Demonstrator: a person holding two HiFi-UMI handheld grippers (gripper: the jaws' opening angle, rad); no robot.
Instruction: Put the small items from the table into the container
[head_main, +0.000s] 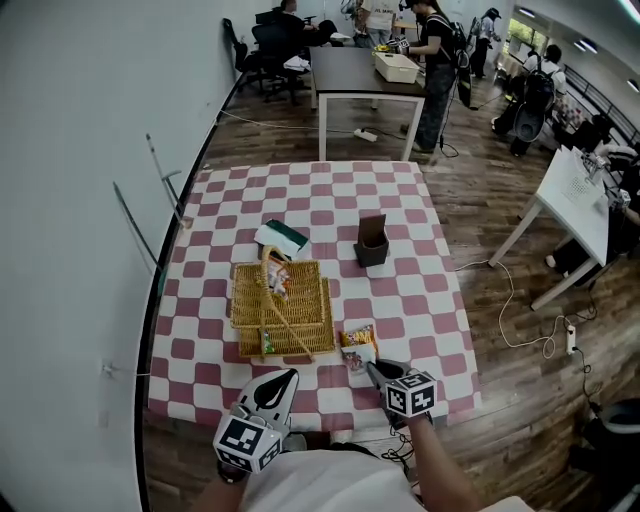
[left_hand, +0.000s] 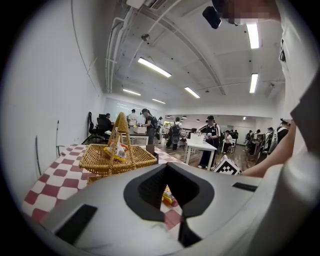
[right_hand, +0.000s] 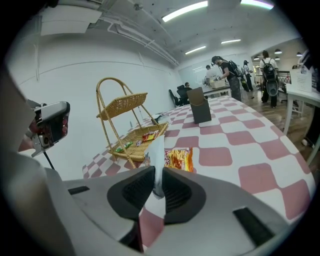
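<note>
Basket (head_main: 240, 296) of woven wicker, with a tall hoop handle, sits on the near left part of the table (head_main: 400, 200), which has a red-and-white checked cloth. It holds an orange packet (head_main: 278, 280) toward its far end and a small green item (head_main: 266, 343) at its near edge. A dark box (head_main: 371, 243) stands upright to the far right of the basket, and a green-and-white pack (head_main: 283, 238) lies just beyond the basket. A snack packet (head_main: 359, 335) lies to the near right of the basket. The right gripper (right_hand: 156, 181) is clenched on a pale packet (right_hand: 157, 150) that stands up between its jaws, just beside the snack packet. The left gripper (left_hand: 168, 172) hangs at the near edge, jaws apart, nothing between them.
</note>
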